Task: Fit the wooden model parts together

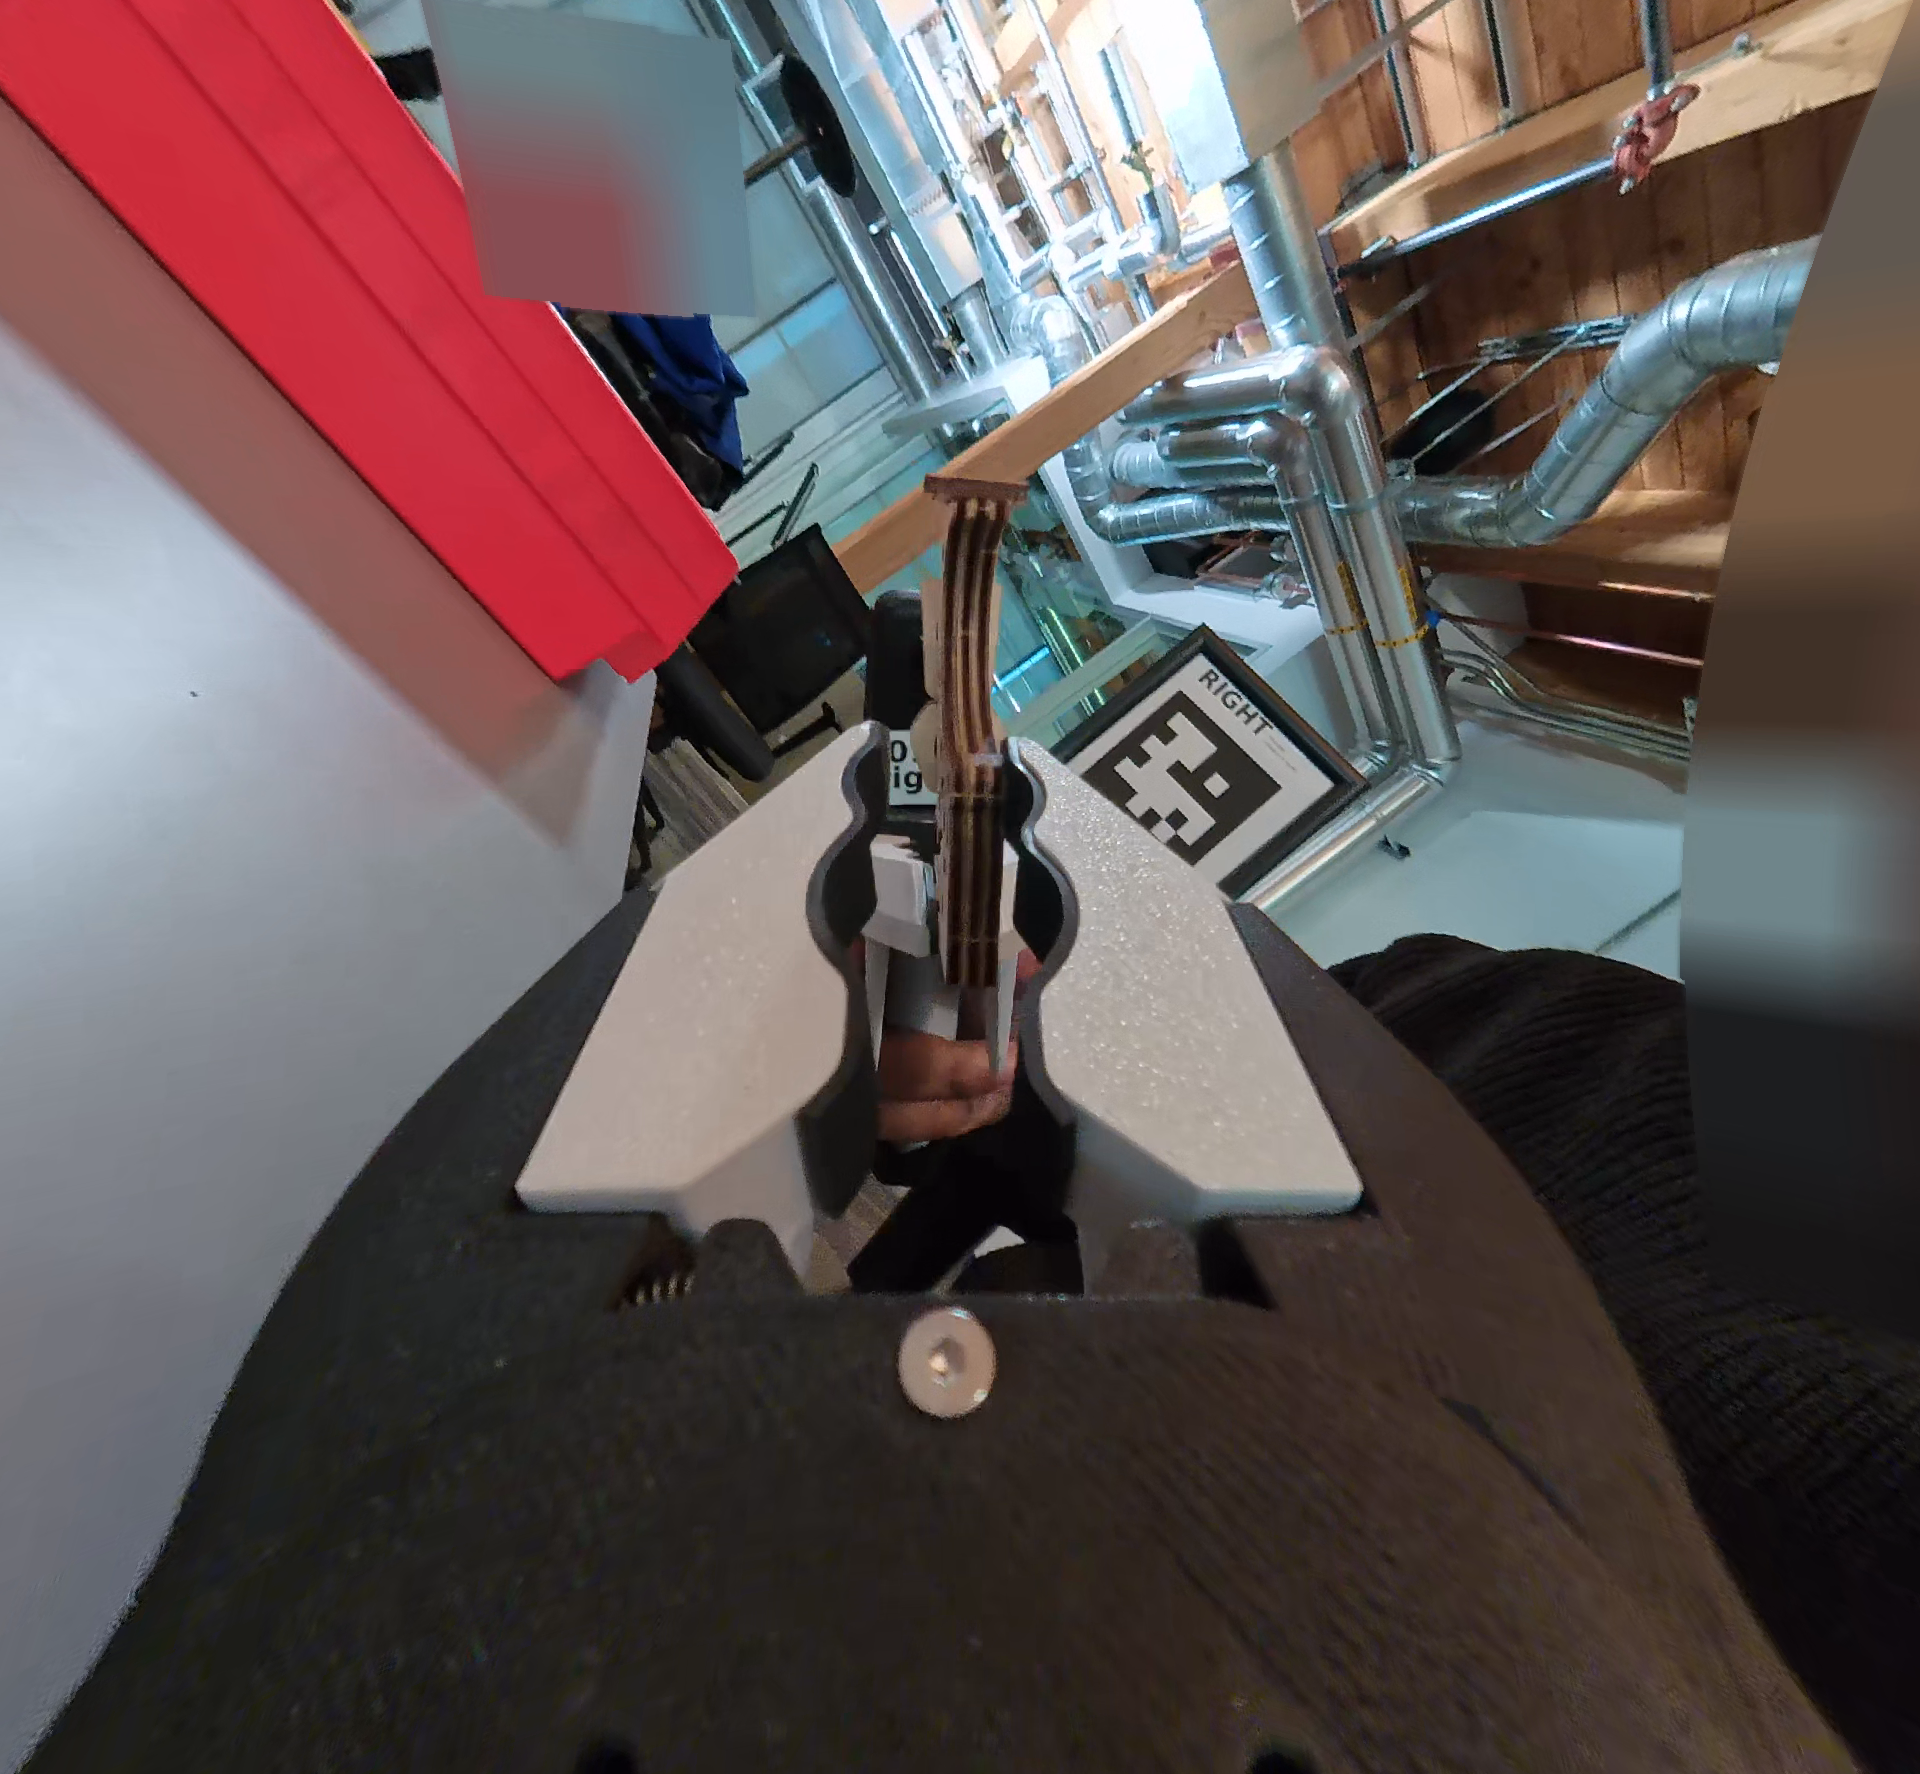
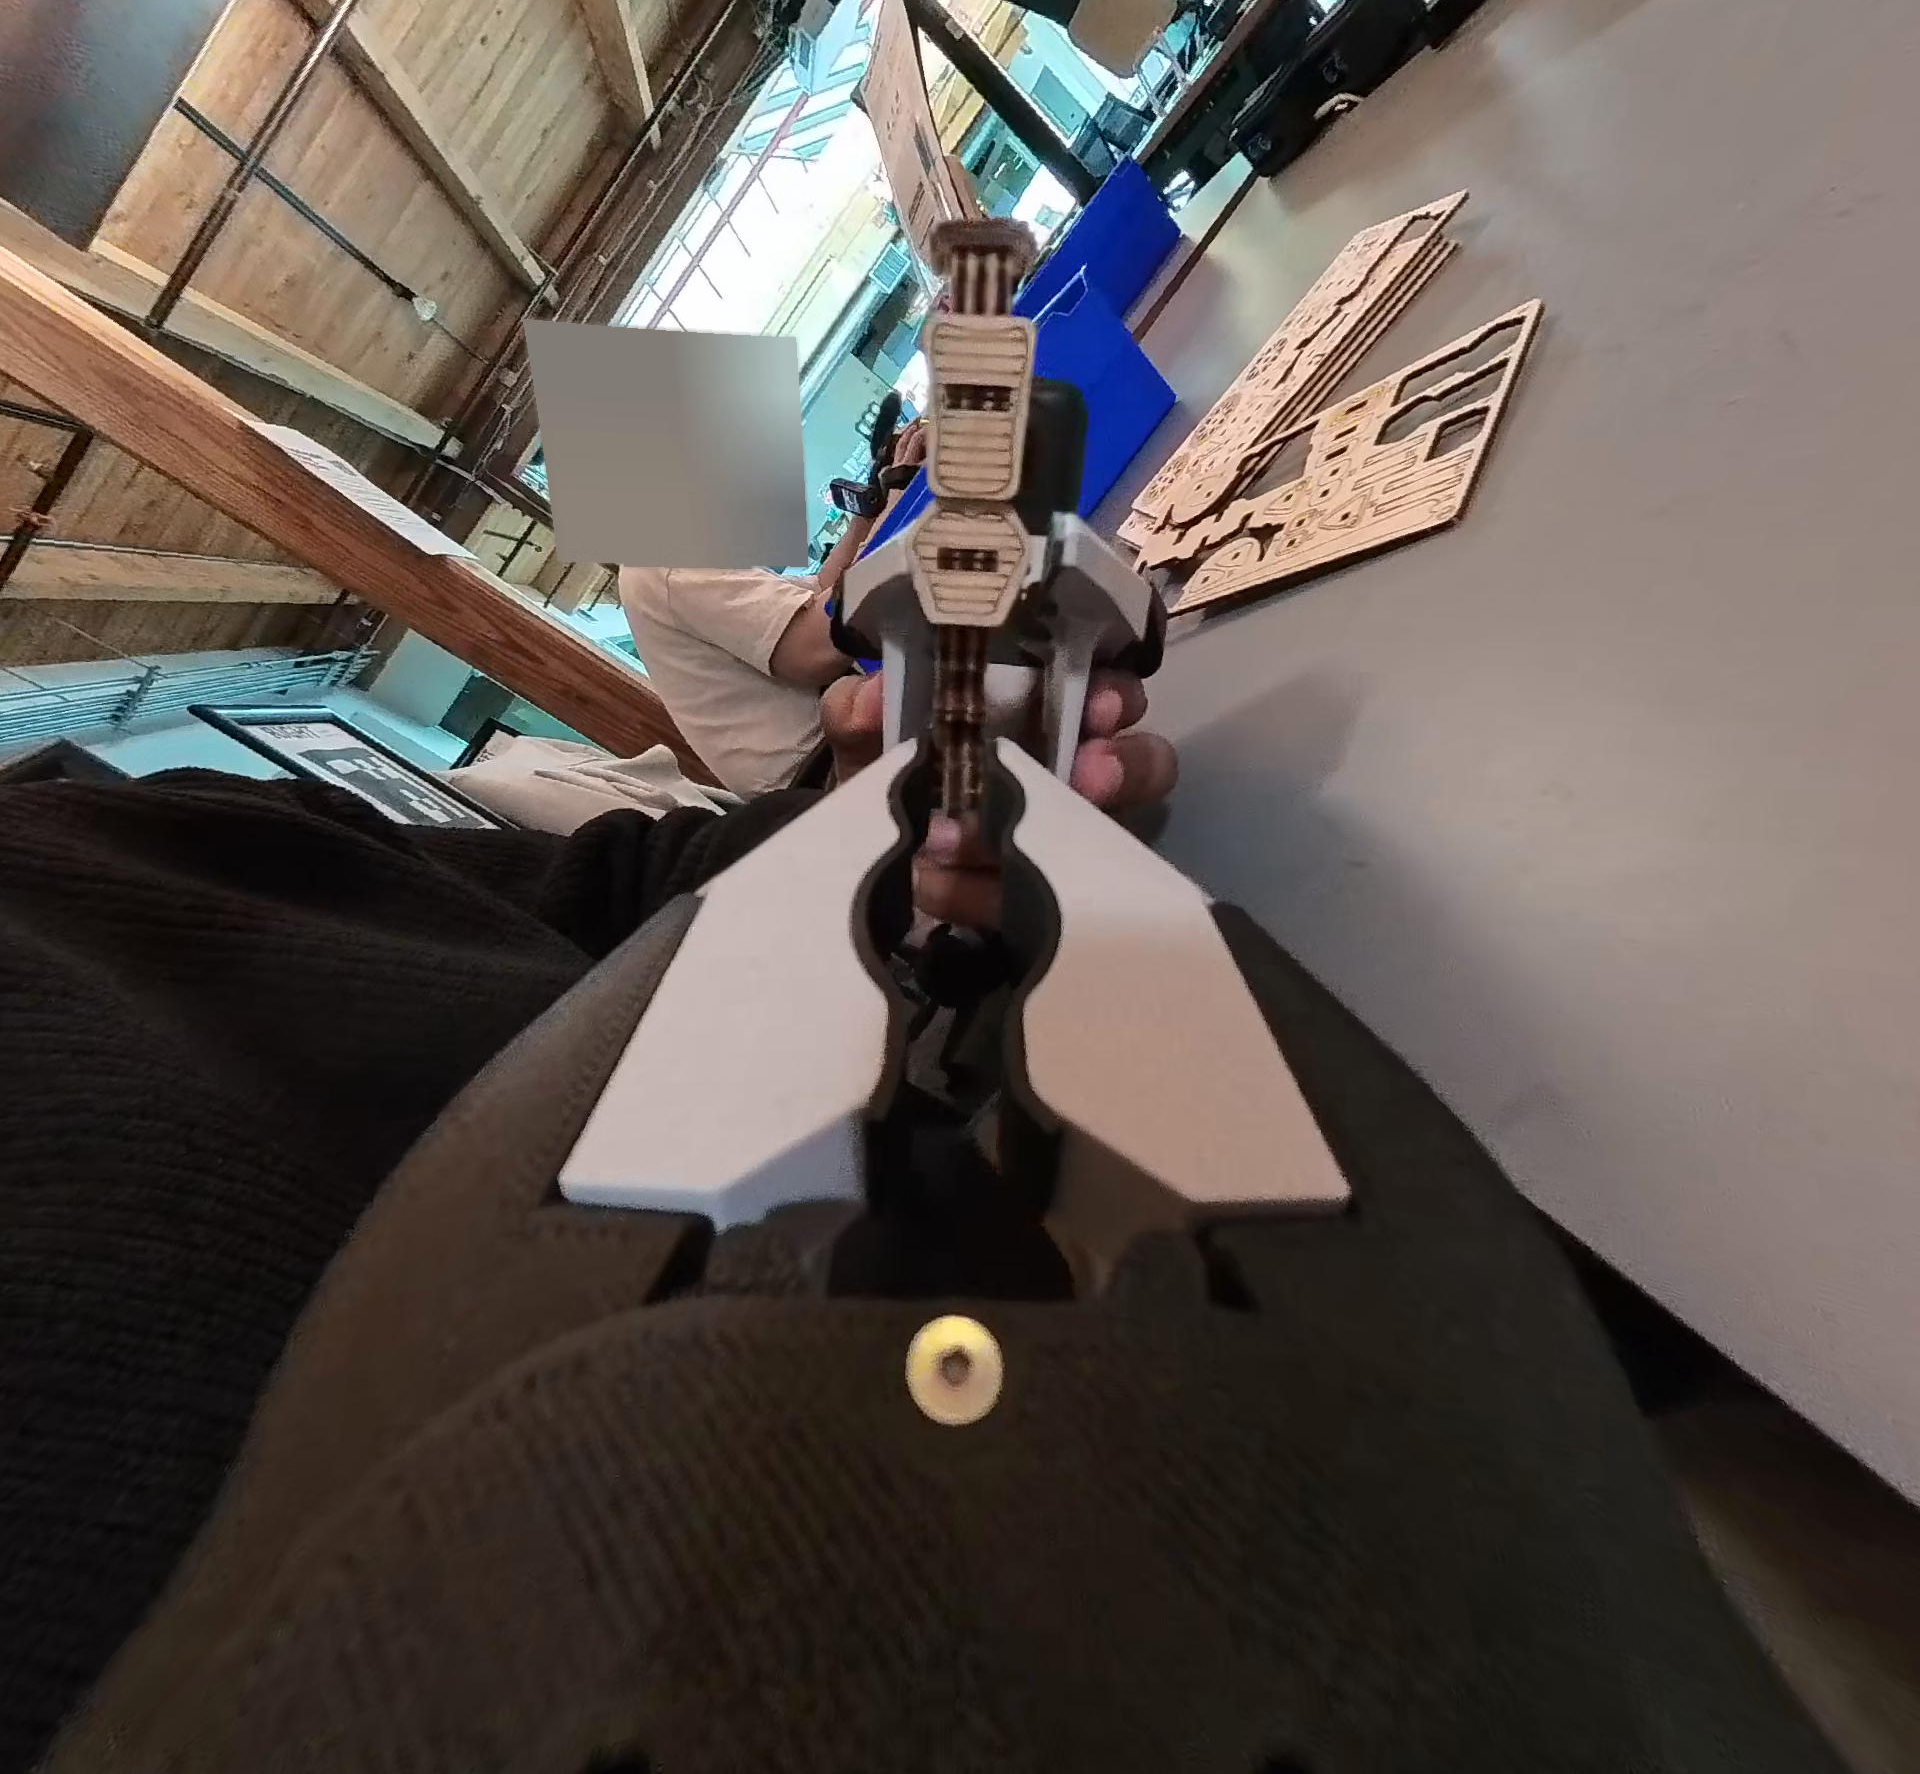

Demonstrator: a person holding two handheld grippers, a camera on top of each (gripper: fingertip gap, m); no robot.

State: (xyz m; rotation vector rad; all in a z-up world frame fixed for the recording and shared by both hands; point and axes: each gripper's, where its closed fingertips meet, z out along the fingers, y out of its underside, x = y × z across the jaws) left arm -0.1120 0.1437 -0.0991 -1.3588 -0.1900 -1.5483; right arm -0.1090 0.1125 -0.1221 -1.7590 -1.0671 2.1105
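left claw (image 1: 977, 789): clenched on the edge of a layered wooden strip (image 1: 968, 675), pinched right at the fingertips. The strip's long axis runs straight out ahead of the claw and curves a bit toward its far end, which has a small cap piece across it.

right claw (image 2: 961, 768): also closed on the wood, gripping the same laminated stack (image 2: 961, 696) edge-on at the tips. Both claws look to be on one assembly, coming at it from opposite sides, each pointing back at the other.

key relation: the part sits dead ahead of both claws, long axis in line with the fingers. So I'd guess any seating push goes along that axis. Neither hand looks nearer; both are already on it.

plates: only the right view shows two pale engraved plates (image 2: 982, 410), threaded over the strip just past the left claw (image 2: 997, 602), one behind the other, with the brown layers showing through their slots.

hand: fingers (image 2: 1127, 768) wrapped on the left claw's handle show just past the right tips.

only in left view: the strip's curve, the right claw (image 1: 914, 903) seen through the gap, a red bin (image 1: 343, 290) up to the left, and a framed marker board (image 1: 1210, 768) off to the right.

only in right view: cut-out plywood sheets (image 2: 1340, 436) lying on the grey table (image 2: 1558, 789), well off to the right. A blue box (image 2: 1101, 353) sits beyond them.

fit: can't tell whether the plates are fully seated.
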